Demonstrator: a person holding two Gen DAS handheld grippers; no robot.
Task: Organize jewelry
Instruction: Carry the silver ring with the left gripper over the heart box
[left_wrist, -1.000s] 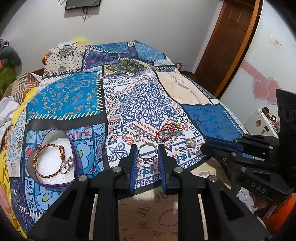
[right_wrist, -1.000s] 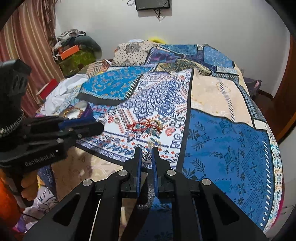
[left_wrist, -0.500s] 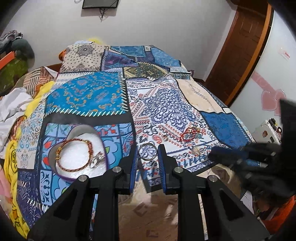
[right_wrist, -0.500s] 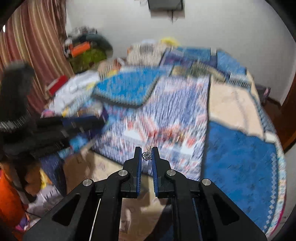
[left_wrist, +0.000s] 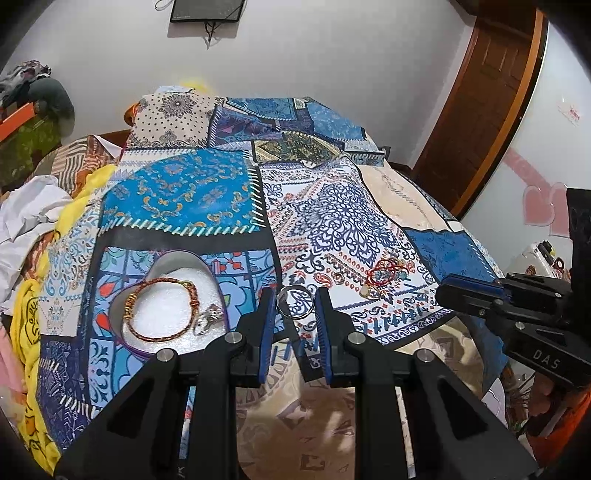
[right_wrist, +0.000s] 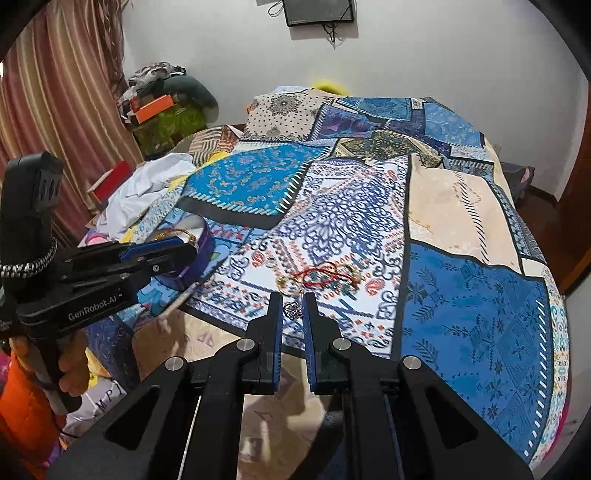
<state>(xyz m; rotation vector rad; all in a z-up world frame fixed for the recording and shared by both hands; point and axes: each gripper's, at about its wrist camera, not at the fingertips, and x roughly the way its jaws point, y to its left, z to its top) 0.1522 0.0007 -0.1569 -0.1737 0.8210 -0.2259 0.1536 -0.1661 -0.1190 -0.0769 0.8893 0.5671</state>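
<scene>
My left gripper (left_wrist: 294, 303) is shut on a silver ring-shaped bangle (left_wrist: 294, 302), held above the bed's near edge. Just left of it sits a heart-shaped purple box (left_wrist: 168, 312) with white lining, holding a red-gold bracelet (left_wrist: 159, 308) and a silver piece (left_wrist: 208, 318). My right gripper (right_wrist: 293, 309) is shut on a small silver filigree charm (right_wrist: 293, 310). Loose on the bedspread lie a red cord bracelet (right_wrist: 325, 277), gold rings (right_wrist: 286, 284) and a small ring (right_wrist: 270, 261). The box shows in the right wrist view (right_wrist: 201, 240) behind the left gripper's body.
A patchwork blue bedspread (left_wrist: 332, 221) covers the bed. White and yellow cloths (left_wrist: 33, 221) are piled at its left side. A wooden door (left_wrist: 491, 92) stands at the right. Curtains (right_wrist: 55, 110) and a cluttered shelf (right_wrist: 162, 110) stand at the left.
Both grippers swung left over the bed, still holding their pieces. The heart box now lies closer to my left gripper, and the right gripper came back into the left view.
</scene>
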